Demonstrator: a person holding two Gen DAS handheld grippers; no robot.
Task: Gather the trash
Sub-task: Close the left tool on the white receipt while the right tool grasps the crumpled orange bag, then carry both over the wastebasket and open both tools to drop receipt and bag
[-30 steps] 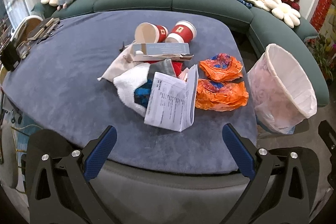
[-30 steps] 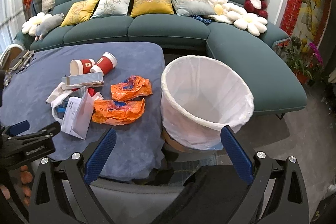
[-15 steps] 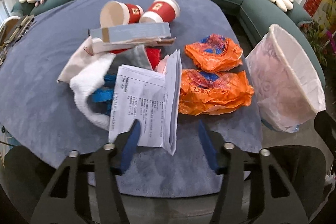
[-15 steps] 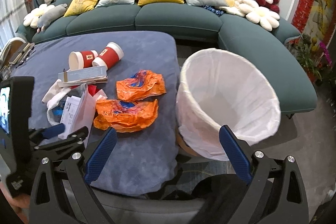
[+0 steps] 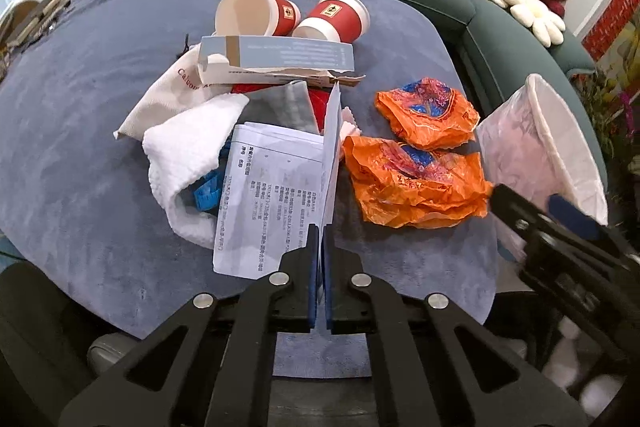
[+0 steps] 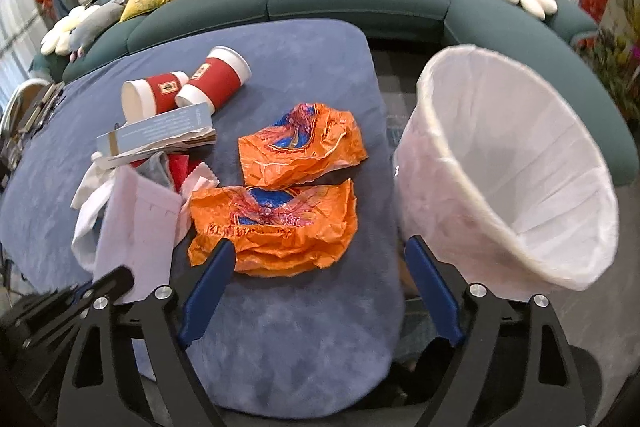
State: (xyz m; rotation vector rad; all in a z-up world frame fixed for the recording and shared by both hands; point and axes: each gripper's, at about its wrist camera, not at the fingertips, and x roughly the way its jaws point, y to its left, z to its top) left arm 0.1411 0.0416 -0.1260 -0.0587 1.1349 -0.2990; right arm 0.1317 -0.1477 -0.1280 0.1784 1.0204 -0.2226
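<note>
Left gripper (image 5: 320, 247) was clamped on the upright fold of a printed paper sheet (image 5: 276, 195), the edge pinched between its blue pads. Right gripper (image 6: 316, 291) was closing, its jaws apart with nothing gripped; the near orange plastic bag (image 6: 276, 223) lay just ahead, partly between the fingertips. A second orange bag (image 6: 300, 143) sat just beyond it. White-lined trash bin (image 6: 516, 163) stood beside the blue table (image 6: 288, 339), right of both bags; no trash showed in the visible part of its liner. Two red paper cups (image 5: 288, 13) lay tipped behind a torn cardboard box (image 5: 276, 61); the open mouth showed nothing inside.
</note>
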